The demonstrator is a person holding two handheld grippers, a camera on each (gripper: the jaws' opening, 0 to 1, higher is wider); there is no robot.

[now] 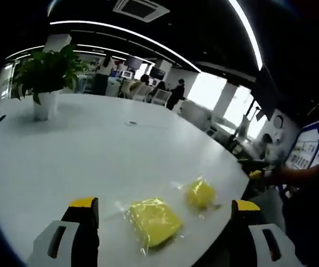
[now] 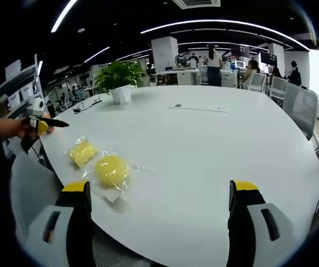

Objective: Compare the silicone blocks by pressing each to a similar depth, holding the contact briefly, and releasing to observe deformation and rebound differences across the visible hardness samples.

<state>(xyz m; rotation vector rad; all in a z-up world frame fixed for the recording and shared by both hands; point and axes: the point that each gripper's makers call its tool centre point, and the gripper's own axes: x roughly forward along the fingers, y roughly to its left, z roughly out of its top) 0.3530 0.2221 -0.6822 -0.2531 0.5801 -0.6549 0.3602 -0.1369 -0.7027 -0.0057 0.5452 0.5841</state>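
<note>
I see two wrapped silicone blocks lying side by side near the bench [image 1: 92, 150] edge, apart from each other: one block [image 1: 152, 221] nearer my left gripper, the other block [image 1: 200, 193] beyond it. A potted plant [image 1: 47, 78] stands far across the bench.

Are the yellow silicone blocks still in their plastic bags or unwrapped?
Still bagged. Both yellow blocks, the squarish one and the rounder one, lie on the white table inside clear, crinkled plastic.
</note>
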